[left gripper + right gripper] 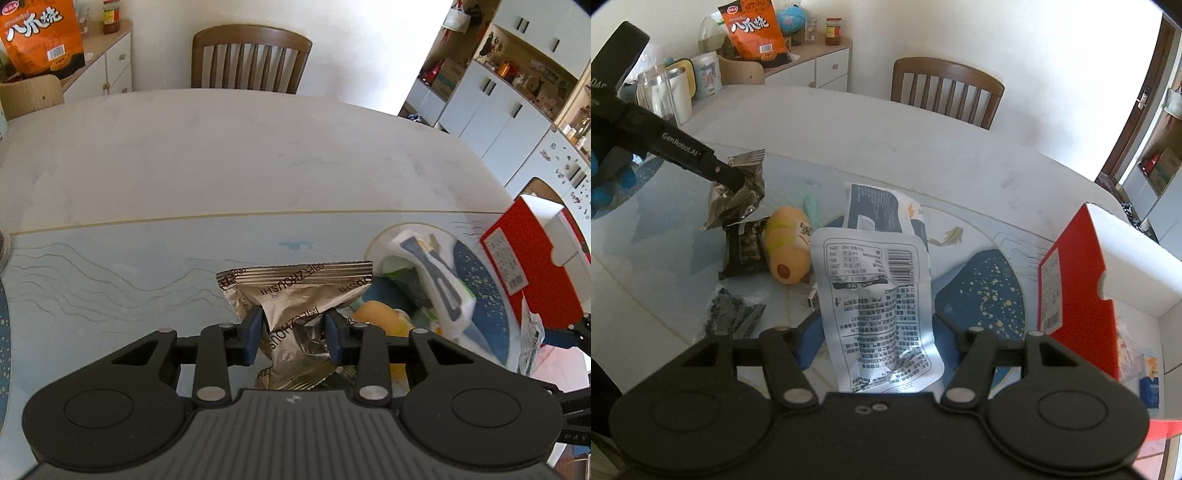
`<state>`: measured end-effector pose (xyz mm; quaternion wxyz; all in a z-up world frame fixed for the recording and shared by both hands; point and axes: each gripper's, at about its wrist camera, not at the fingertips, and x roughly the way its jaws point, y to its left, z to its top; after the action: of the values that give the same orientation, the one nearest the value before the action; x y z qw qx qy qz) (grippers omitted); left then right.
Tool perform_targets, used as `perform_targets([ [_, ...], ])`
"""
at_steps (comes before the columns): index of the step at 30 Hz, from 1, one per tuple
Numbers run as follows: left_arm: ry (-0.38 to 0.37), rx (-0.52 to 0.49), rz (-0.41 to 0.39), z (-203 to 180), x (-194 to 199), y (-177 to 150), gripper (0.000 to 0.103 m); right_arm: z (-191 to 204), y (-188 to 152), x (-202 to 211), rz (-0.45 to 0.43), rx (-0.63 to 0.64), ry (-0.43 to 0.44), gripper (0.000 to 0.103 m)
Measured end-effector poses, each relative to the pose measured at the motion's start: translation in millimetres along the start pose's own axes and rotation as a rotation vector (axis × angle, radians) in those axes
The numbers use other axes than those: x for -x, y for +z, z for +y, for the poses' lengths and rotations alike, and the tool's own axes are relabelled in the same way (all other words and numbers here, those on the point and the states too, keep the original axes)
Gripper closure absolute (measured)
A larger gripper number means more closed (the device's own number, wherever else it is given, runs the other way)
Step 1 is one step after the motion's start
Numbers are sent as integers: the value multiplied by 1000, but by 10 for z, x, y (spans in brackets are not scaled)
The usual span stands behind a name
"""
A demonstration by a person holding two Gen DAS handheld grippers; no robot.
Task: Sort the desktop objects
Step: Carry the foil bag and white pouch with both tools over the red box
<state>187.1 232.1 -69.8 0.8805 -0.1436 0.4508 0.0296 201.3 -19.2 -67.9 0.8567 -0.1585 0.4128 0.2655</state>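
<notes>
My left gripper (295,332) is shut on a crumpled silver foil packet (295,291), held just above the glass table top. In the right wrist view the same gripper (735,179) pinches that foil packet (738,199) at the left, with a blue-gloved hand (602,184) behind it. My right gripper (877,339) is shut on a white packet (875,288) printed with a barcode and text, its blue pads (807,347) pressing on both edges. Below lie a yellow plush toy (786,243), a black packet (744,247), a dark packet (733,314) and a white-and-navy pouch (875,210).
A red-and-white open box (1078,291) stands at the right, also seen as the box (517,251). A wooden chair (945,92) sits behind the table (923,147). Jars, cups and an orange snack bag (753,29) crowd the far left by a cabinet.
</notes>
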Motion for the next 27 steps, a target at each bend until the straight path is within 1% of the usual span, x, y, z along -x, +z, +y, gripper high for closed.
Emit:
perform_targets([
  [2, 3, -13, -6, -50, 63, -11, 69, -6, -10, 45, -3, -7, -2, 41],
  [7, -18, -29, -19, -178, 212, -47, 69, -23, -47, 163, -15, -24, -6, 41],
  [15, -61, -66, -48, -429, 446, -74, 69, -59, -91, 345, -35, -40, -23, 41],
  [19, -86, -97, -61, -580, 542, -72, 69, -92, -98, 469, -62, -44, -36, 41],
  [27, -117, -154, -75, -910, 637, -36, 69, -313, -83, 735, -88, -70, -38, 41],
])
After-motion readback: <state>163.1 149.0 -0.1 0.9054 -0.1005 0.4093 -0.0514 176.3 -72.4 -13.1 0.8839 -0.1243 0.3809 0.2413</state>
